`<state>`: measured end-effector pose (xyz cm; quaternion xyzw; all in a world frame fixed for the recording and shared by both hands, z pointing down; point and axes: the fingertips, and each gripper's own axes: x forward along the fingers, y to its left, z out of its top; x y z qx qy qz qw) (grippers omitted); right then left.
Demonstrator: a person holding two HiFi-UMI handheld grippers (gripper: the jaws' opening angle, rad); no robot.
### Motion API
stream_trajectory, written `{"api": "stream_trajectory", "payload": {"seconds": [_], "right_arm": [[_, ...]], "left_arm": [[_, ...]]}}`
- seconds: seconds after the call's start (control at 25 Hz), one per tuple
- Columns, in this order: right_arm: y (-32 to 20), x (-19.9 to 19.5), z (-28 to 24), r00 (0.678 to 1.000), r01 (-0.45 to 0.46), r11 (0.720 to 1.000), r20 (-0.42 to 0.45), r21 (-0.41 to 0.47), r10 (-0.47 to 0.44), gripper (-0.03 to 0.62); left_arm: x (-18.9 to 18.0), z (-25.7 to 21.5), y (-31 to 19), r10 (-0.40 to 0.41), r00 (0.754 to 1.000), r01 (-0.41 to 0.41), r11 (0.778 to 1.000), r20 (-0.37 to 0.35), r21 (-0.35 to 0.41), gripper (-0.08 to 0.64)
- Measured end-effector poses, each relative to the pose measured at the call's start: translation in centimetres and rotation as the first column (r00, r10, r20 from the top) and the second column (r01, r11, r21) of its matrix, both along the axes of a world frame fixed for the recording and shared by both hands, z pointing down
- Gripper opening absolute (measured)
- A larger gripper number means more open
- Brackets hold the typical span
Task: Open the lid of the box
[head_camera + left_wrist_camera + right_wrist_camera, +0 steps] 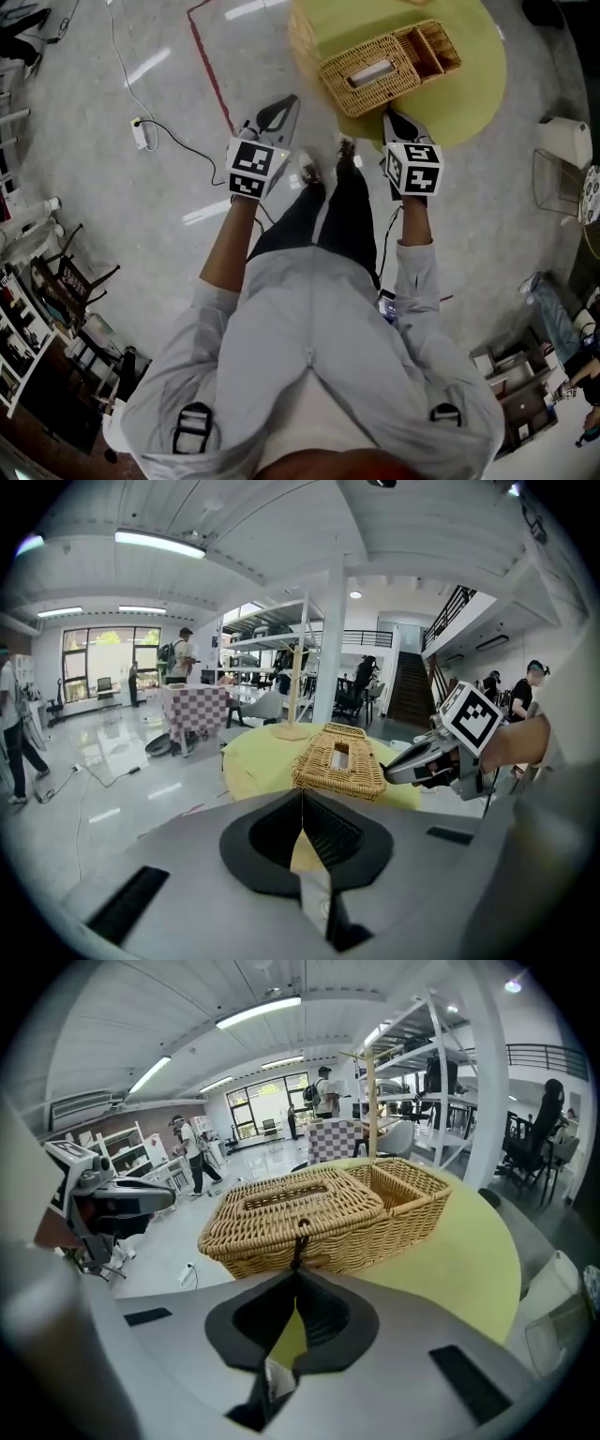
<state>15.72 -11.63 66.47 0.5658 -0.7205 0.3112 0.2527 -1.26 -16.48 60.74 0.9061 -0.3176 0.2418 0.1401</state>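
Note:
A wicker box (389, 61) stands on a round yellow-green table (473, 89). Its lid (300, 1199) has a slot in the top and lies down over the left part; the right compartment (403, 1180) has no cover. A dark loop (300, 1244) hangs from the lid's front edge. My right gripper (298, 1271) is at the box's near side, shut on that loop. In the head view the right gripper (390, 114) touches the table's near edge. My left gripper (302, 794) is shut with nothing in it; it hangs over the floor left of the table (289, 103).
A white power strip (141, 133) with a cable lies on the floor at the left, beside a red tape line (211, 75). A white bin (564, 141) stands right of the table. Chairs and shelves crowd the left and lower right edges. People stand far off.

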Motion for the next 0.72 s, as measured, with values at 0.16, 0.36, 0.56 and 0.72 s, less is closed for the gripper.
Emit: {"api": "stream_trajectory", "payload": {"seconds": [0.16, 0.36, 0.56, 0.72], "right_arm": [[0.3, 0.5, -1.1, 1.000, -0.010, 1.000, -0.001, 0.014, 0.010, 0.025], [0.2, 1.0, -3.3, 1.000, -0.015, 0.999, -0.020, 0.041, 0.016, 0.025], [-0.2, 0.8, -5.7, 0.999, -0.007, 0.997, -0.041, 0.076, 0.010, 0.023], [-1.0, 0.2, -8.0, 0.998, 0.005, 0.995, -0.060, 0.102, 0.001, 0.023]], "left_arm": [[0.3, -0.7, 0.0, 0.007, 1.000, -0.007, 1.000, -0.012, 0.015, 0.029], [0.3, -2.5, -0.3, 0.006, 1.000, -0.004, 0.999, -0.030, 0.043, 0.029], [-0.1, -4.6, -0.8, 0.007, 0.999, -0.003, 0.997, -0.047, 0.078, 0.029], [-0.6, -6.9, -1.5, 0.007, 0.998, 0.000, 0.994, -0.065, 0.112, 0.029]]}}
